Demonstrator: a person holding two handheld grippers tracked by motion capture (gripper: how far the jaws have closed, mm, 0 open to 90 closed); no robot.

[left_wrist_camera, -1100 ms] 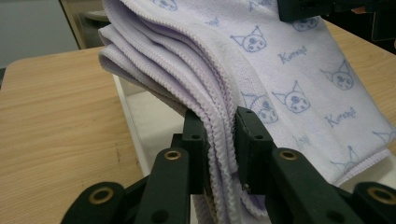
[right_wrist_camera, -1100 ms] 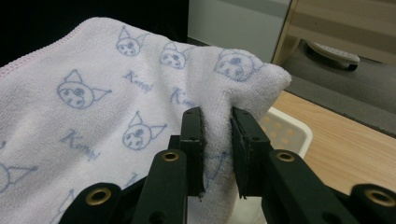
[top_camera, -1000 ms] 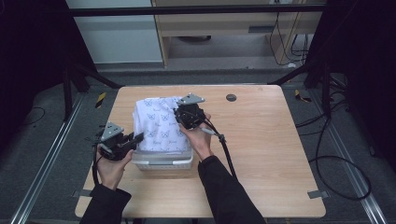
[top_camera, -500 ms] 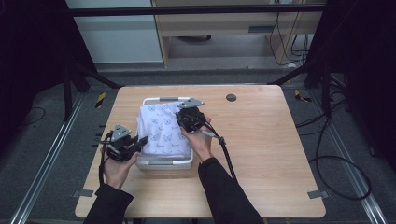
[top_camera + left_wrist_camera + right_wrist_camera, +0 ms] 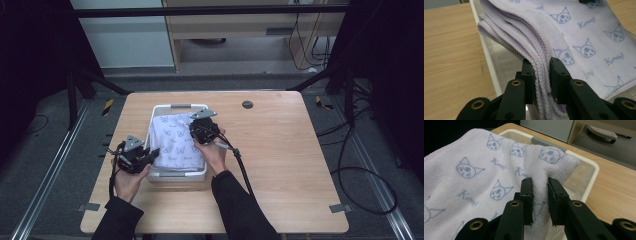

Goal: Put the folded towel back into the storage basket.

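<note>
A wooden worktop (image 5: pixel 280 165) is standing on grey carpet floor (image 5: pixel 45 165); black cables (image 5: pixel 367 185) are trailing right, beyond it a pale wooden shelf unit (image 5: pixel 240 30).

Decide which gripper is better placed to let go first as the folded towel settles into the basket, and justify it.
Left, probably. The left gripper pinches the folded lilac towel at the white basket's near wall. The right gripper grips a bunched fold over the basket's middle.
</note>
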